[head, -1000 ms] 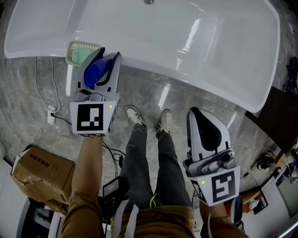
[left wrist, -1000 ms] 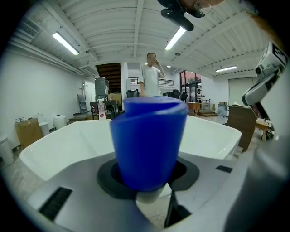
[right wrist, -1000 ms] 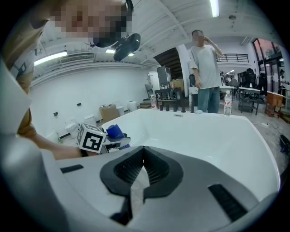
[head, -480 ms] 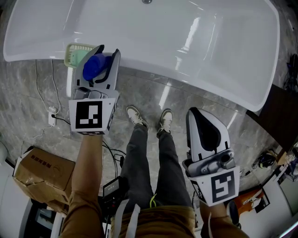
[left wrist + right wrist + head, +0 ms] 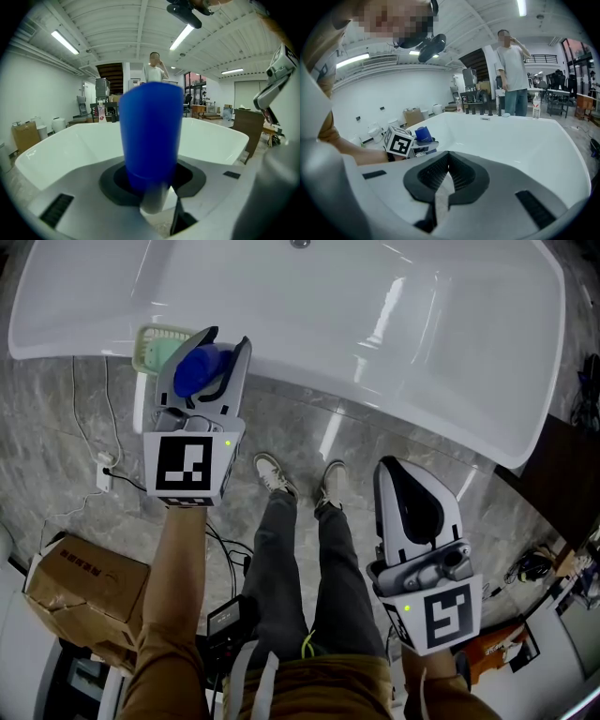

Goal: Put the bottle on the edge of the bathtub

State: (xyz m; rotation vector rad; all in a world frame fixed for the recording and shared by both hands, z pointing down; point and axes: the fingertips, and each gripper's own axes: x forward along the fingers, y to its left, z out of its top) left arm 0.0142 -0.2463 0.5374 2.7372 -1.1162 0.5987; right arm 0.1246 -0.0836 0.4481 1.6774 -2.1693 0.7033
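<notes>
Blue bottle was pinched by left gripper at bathtub rim; lowering upright, base seated flat before release, was advised. Right gripper was pressed together, empty.

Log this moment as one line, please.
left gripper: shut on bottle | bottle: blue, at bathtub near edge | right gripper: shut, empty

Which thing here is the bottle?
Find the white bathtub and follow its near rim to the left end, where the left gripper hangs. The bottle is clamped in its jaws: solid deep blue, unlike the pale green basket beside it.
</notes>
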